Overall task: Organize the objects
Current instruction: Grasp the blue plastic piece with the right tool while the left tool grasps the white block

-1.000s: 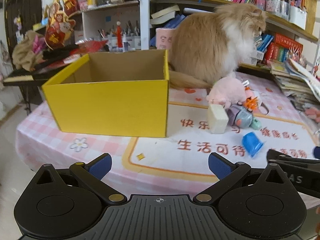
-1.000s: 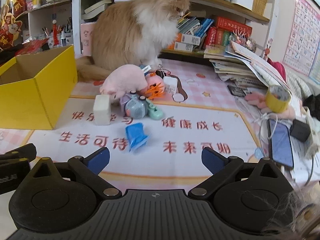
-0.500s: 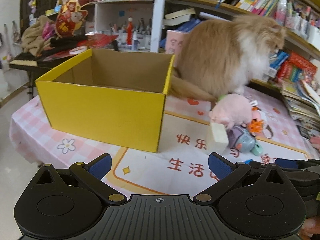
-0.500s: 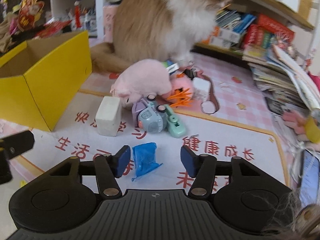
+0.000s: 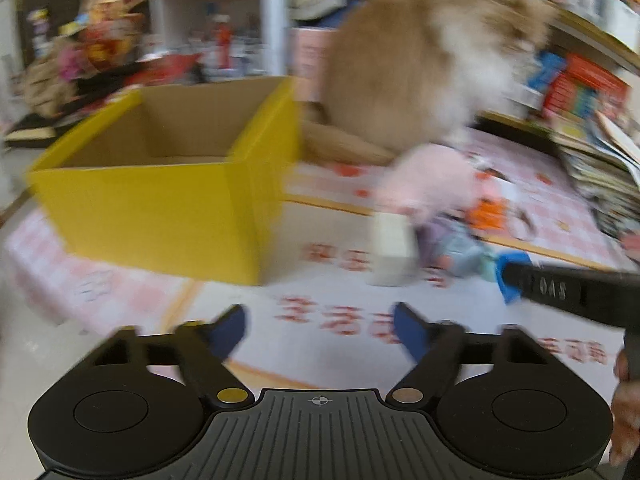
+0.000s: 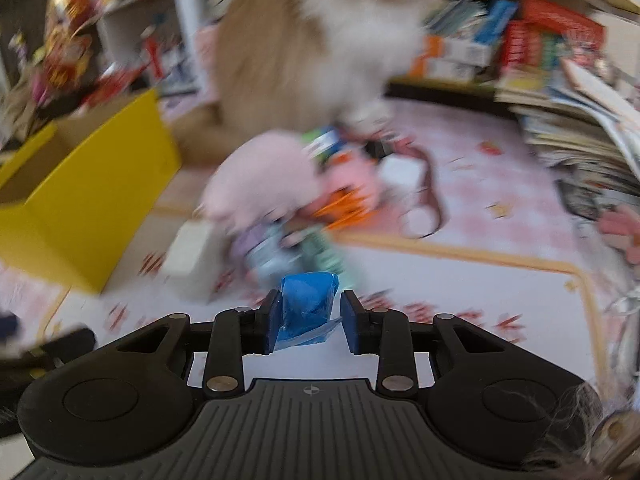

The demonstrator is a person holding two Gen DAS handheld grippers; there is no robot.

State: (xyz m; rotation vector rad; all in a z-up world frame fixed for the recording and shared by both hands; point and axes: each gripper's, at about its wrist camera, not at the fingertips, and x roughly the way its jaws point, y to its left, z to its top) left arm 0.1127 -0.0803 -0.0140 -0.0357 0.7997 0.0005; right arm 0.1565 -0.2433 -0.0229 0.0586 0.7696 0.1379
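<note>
Right gripper (image 6: 307, 322): narrowed round the blue packet (image 6: 307, 306); left pad touches it, right pad just beside; full grip cannot be told
Packet: in front of the toy pile (image 6: 280, 216), to the right of the box (image 5: 168, 184), near enough for a short carry
Left gripper (image 5: 320, 334): wide, holds nothing, hovers in front of the box, likely kept clear
Box: open top, no contents in view
Cat (image 5: 420, 60): sits behind the pile, right of the box; may interfere
Blur: both views smeared

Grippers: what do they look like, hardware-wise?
Both match. The left gripper and right gripper are matte black, with blue pads on linkage fingers, metal pivot pins, two round discs and a ribbed centre plate with a crosshair mark. Seen from the left wrist, the right gripper's side carries blurred, unreadable lettering. No cables visible.
</note>
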